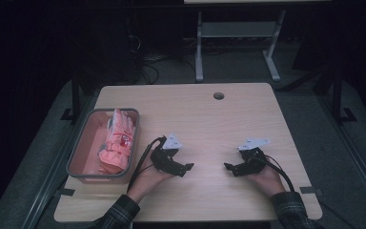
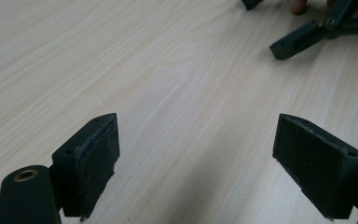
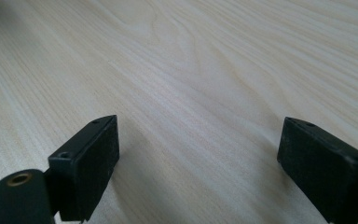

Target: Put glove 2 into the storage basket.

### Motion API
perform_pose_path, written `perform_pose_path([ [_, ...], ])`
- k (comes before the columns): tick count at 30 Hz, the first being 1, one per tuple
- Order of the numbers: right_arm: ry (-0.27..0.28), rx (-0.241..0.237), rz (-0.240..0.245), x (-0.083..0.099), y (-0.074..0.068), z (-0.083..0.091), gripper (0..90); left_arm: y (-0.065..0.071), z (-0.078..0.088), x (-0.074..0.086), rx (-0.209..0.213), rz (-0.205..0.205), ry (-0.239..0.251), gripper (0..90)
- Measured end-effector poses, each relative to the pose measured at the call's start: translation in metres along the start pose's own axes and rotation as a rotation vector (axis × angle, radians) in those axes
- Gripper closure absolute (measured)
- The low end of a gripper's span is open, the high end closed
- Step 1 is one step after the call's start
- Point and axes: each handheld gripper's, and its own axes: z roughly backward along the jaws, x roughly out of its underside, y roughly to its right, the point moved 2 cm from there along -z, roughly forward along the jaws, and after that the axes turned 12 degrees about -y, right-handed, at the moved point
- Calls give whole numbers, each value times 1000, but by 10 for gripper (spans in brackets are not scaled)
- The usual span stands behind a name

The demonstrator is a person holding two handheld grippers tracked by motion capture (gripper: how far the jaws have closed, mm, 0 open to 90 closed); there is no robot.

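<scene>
A grey-rimmed bin (image 1: 82, 143) stands at the table's left side, holding a pink and white bundle of cloth or gloves (image 1: 118, 141). My left gripper (image 1: 187, 168) rests low over the table just right of the bin, jaws wide apart and nothing between them (image 2: 196, 163). My right gripper (image 1: 228, 167) faces it from the right, also open and bare (image 3: 198, 163). The right gripper's jaws (image 2: 303, 39) show at the top right of the left gripper view. Both grippers point toward each other across bare wood.
The wooden table (image 1: 205, 124) has a round cable hole (image 1: 218, 95) near its far edge. Behind the table stands a white desk frame (image 1: 238, 43) on a dark floor. Tape marks (image 1: 310, 190) sit near the front corners.
</scene>
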Motion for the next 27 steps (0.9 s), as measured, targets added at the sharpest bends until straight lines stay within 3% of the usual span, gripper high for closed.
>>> perform_pose_path([
  [6, -1, 0, -1, 0, 0, 0, 123, 5, -18, 7, 4, -24, -32, 139],
  [11, -1, 0, -1, 0, 0, 0, 123, 7, -26, 11, -23, -60, -33, 139],
  [14, -1, 0, 0, 0, 0, 0, 123, 9, -35, 14, -31, -71, -61, 136],
  [17, -2, -1, 1, 0, 0, 0, 123, 10, -37, 17, -3, -67, -21, 126],
  [27, 0, 1, 5, 0, 0, 0, 123, 10, -36, 18, 9, -85, -23, 130],
])
